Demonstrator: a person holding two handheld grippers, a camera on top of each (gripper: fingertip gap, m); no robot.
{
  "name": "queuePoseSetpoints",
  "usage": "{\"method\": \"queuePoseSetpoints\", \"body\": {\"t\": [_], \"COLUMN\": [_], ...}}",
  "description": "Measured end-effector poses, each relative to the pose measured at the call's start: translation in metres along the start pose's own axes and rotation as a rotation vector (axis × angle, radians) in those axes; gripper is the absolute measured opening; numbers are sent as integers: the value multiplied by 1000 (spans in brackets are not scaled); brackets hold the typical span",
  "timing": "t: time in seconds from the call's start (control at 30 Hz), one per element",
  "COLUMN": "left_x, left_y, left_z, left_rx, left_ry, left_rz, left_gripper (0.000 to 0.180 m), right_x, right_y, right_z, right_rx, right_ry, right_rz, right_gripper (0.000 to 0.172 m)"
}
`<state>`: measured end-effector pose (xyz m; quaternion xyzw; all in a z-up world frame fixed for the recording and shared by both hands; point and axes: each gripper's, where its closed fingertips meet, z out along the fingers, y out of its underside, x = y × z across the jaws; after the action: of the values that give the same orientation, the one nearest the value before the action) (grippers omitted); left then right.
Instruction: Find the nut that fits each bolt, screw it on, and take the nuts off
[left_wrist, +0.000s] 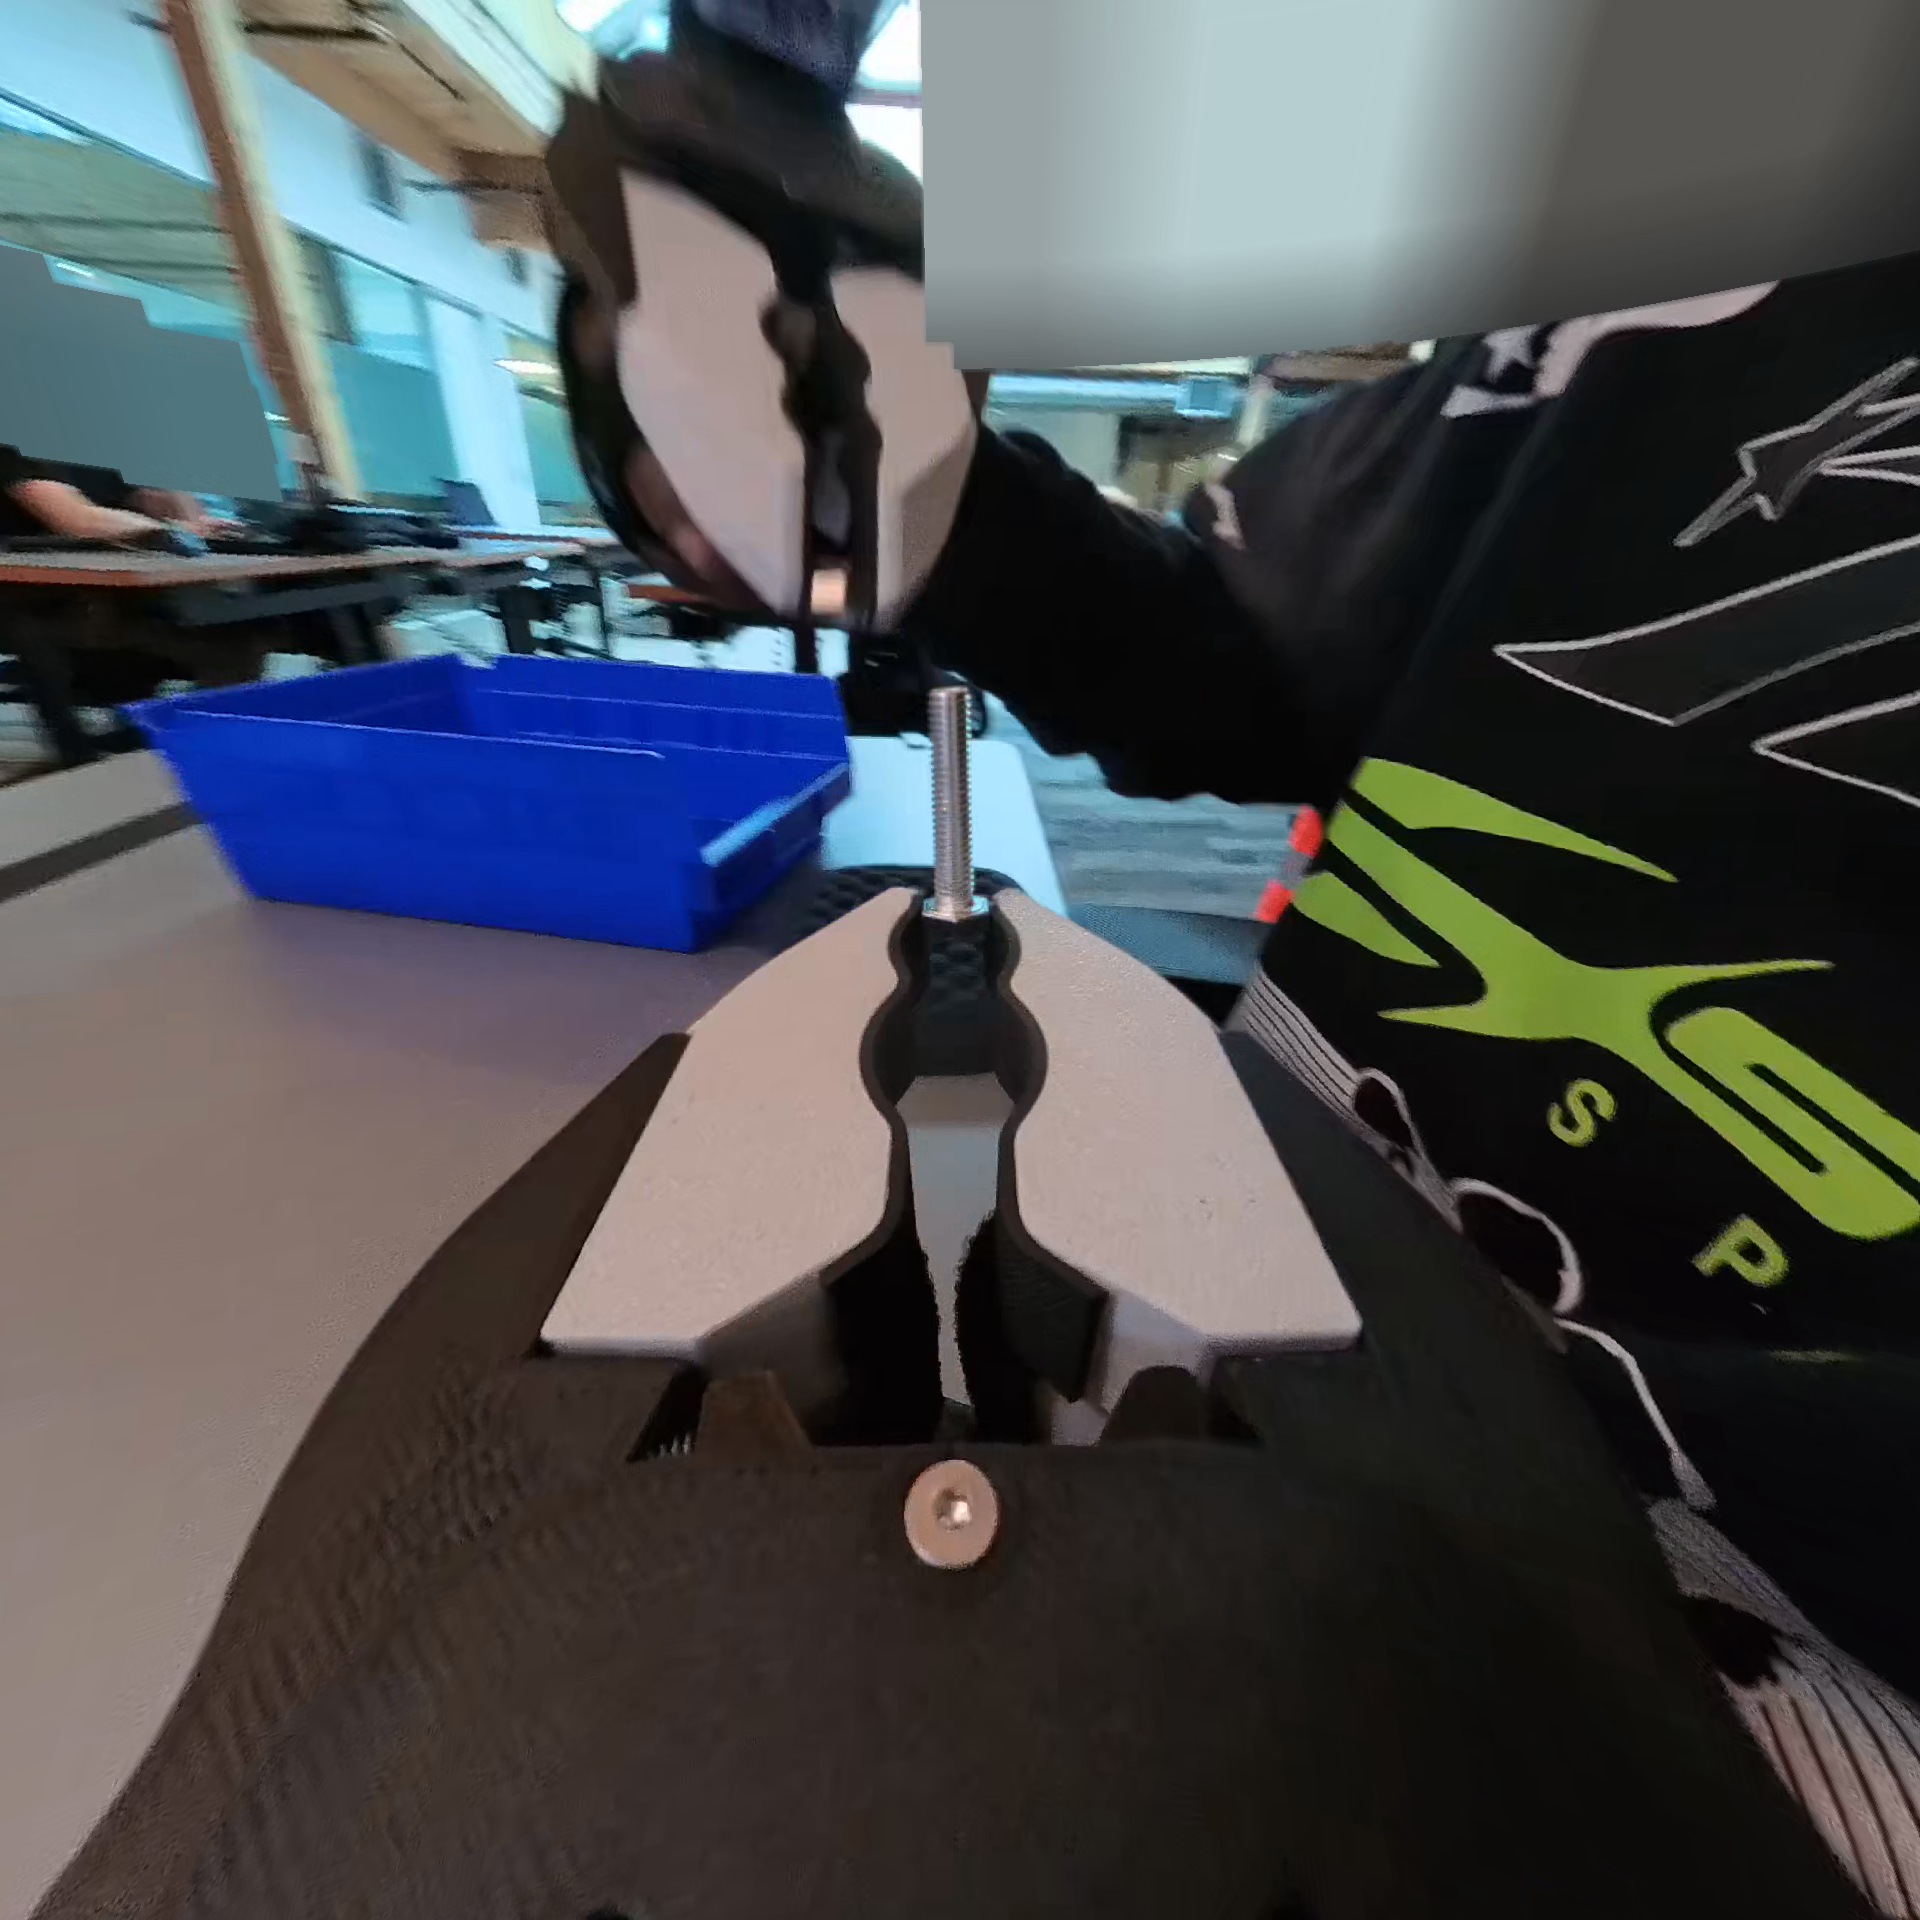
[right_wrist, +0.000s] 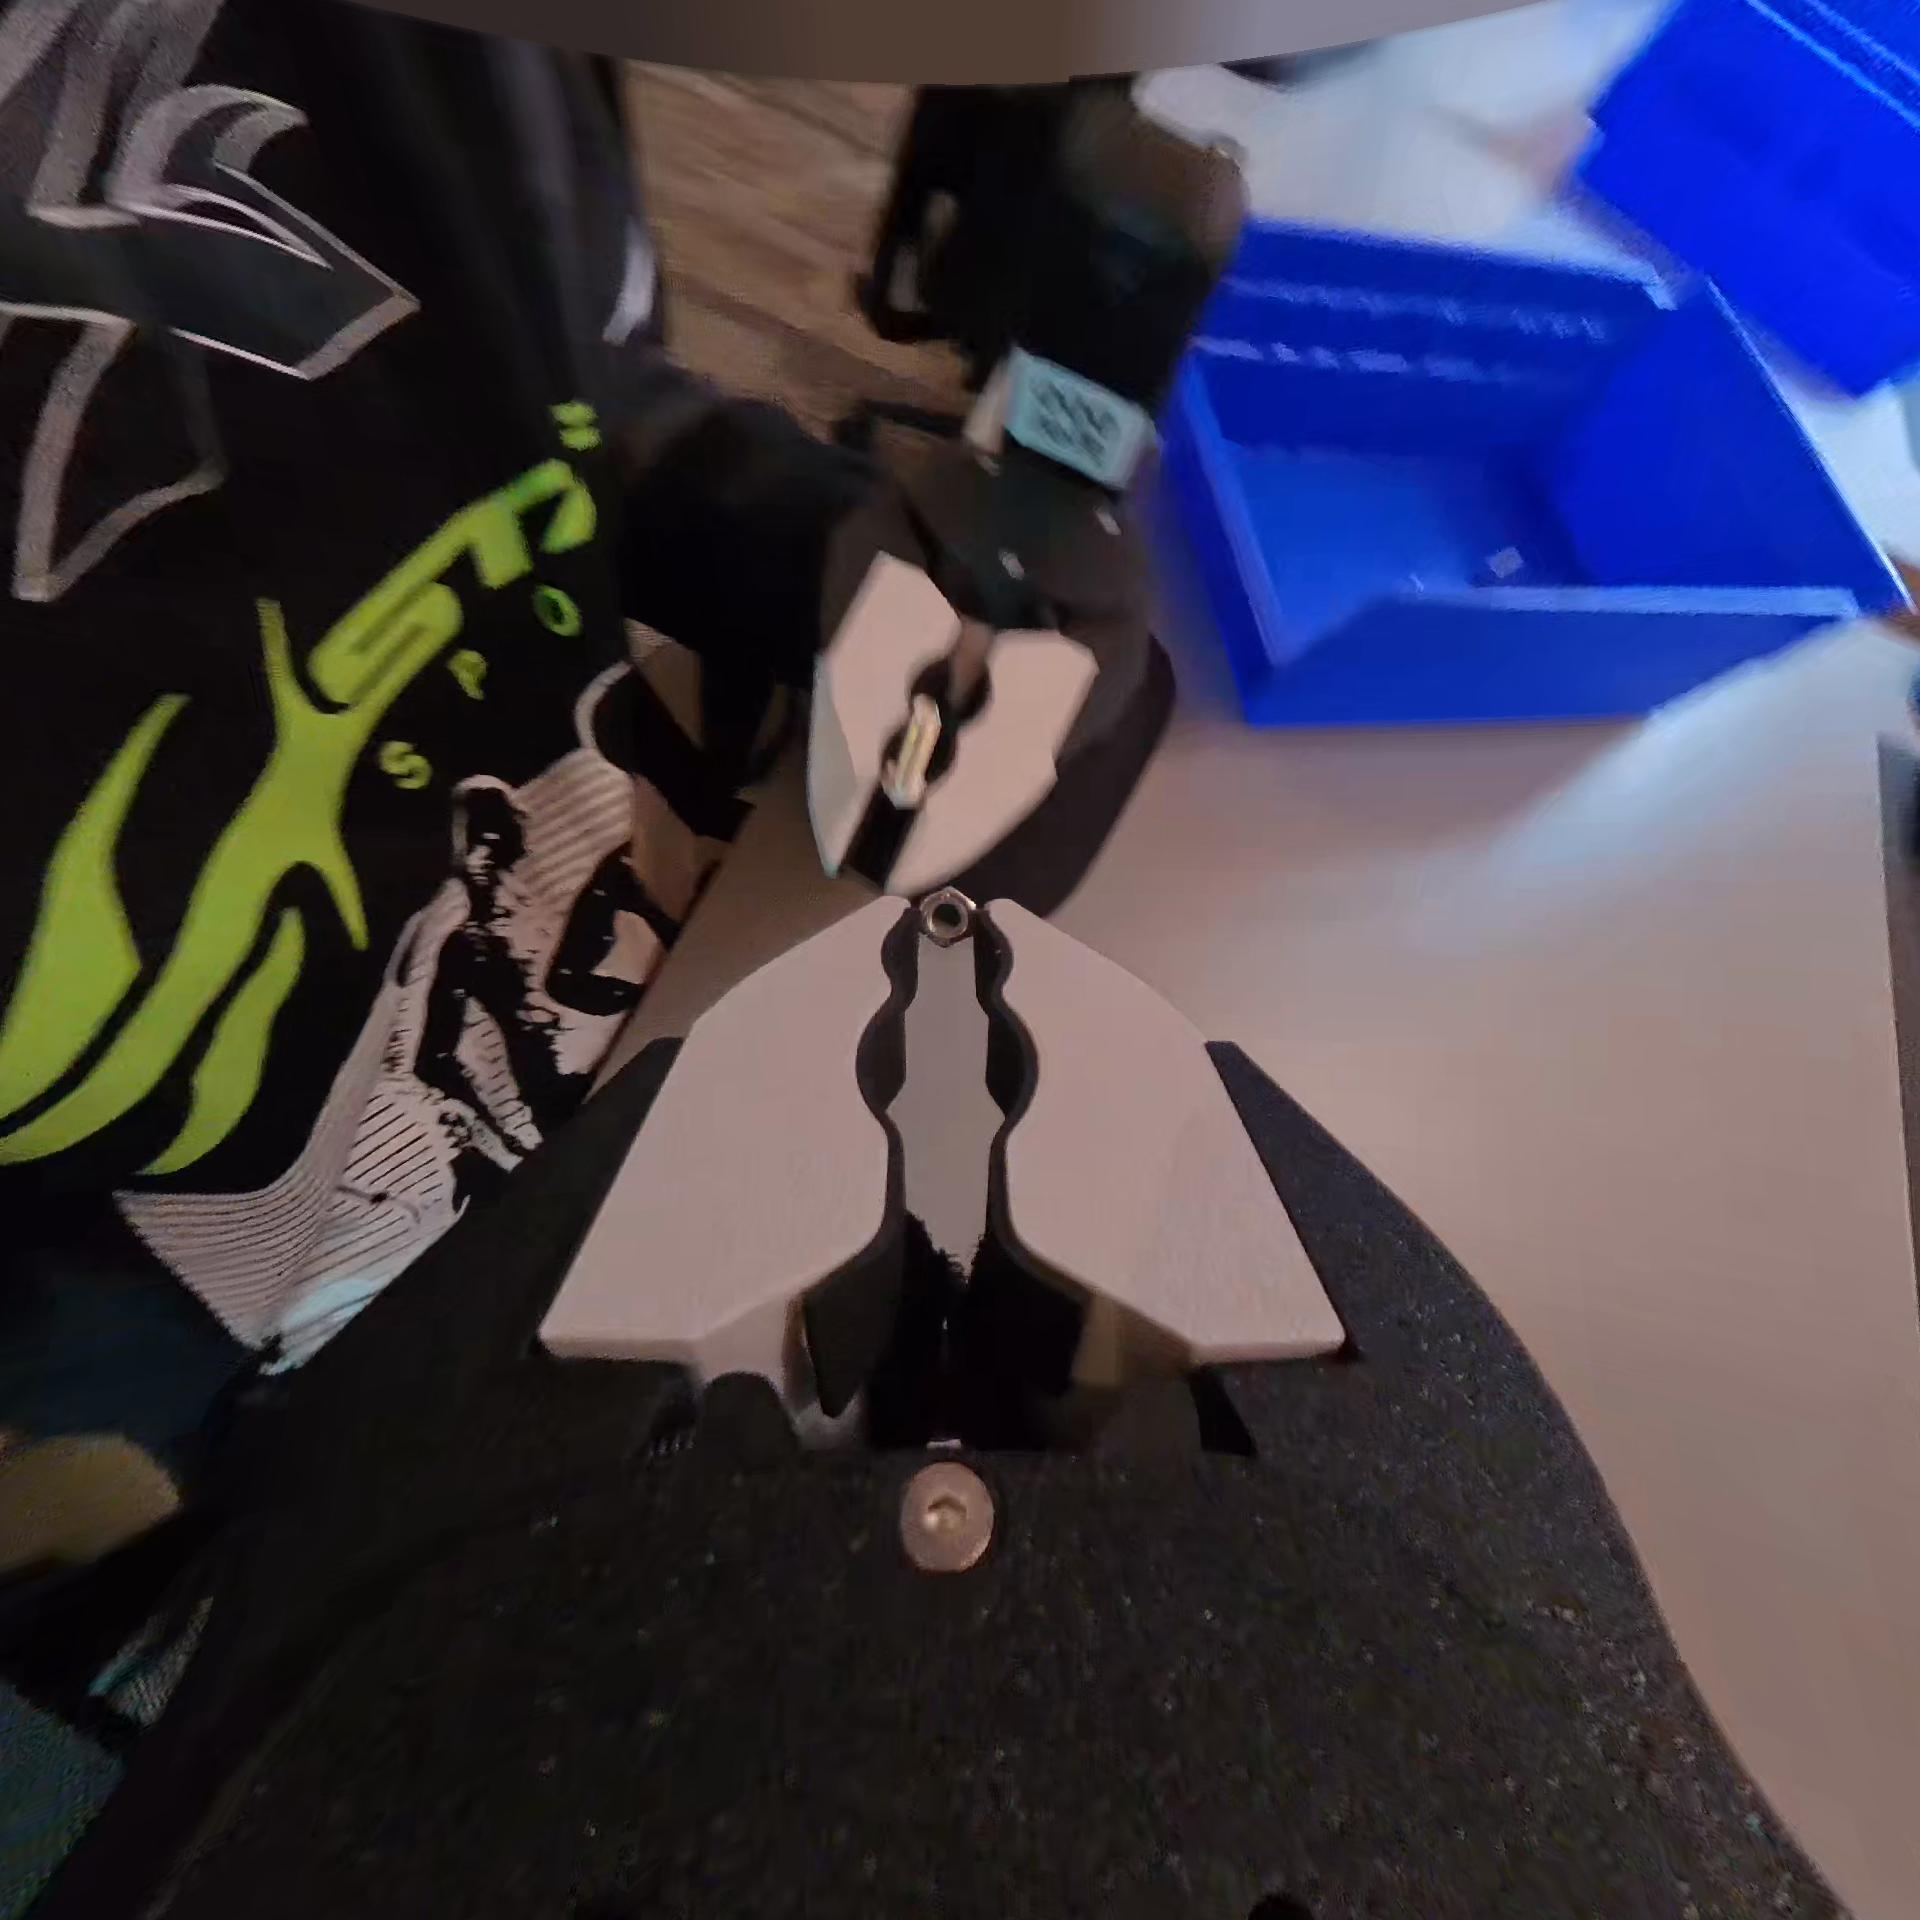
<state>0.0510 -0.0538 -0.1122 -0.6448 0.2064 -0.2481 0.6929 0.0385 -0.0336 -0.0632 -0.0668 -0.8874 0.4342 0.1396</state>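
Above the grey surface (left_wrist: 260, 1091), near a blue bin (left_wrist: 499, 800), the left claw (left_wrist: 953, 914) clamped a bolt (left_wrist: 950, 790) upright by its head so its thread faced the nut (right_wrist: 944, 921) pinched in the right claw (right_wrist: 944, 925)

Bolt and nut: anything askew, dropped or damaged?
Nothing stands out. The left gripper holds the silver bolt by its head, shank straight out beyond the fingers. The right gripper pinches a hex nut at its tips. Nut not yet on the bolt. Blue bin sits upright.
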Motion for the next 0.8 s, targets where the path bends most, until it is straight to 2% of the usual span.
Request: {"method": "queuePoseSetpoints", "body": {"t": [0.13, 0.27, 0.8], "left_x": [10, 13, 17], "left_y": [6, 7, 11], "left_z": [8, 8, 11], "left_rx": [-36, -32, -57], "left_ry": [129, 174, 198], "left_rz": [-47, -68, -73], "left_gripper": [10, 10, 10], "right_x": [-13, -22, -24], "right_y": [-29, -28, -14], "right_z": [7, 23, 34], "right_rx": [4, -75, -171], "right_ry": [-158, -257, -370], "right_rz": [-133, -229, -224], "right_gripper": [10, 10, 10]}}
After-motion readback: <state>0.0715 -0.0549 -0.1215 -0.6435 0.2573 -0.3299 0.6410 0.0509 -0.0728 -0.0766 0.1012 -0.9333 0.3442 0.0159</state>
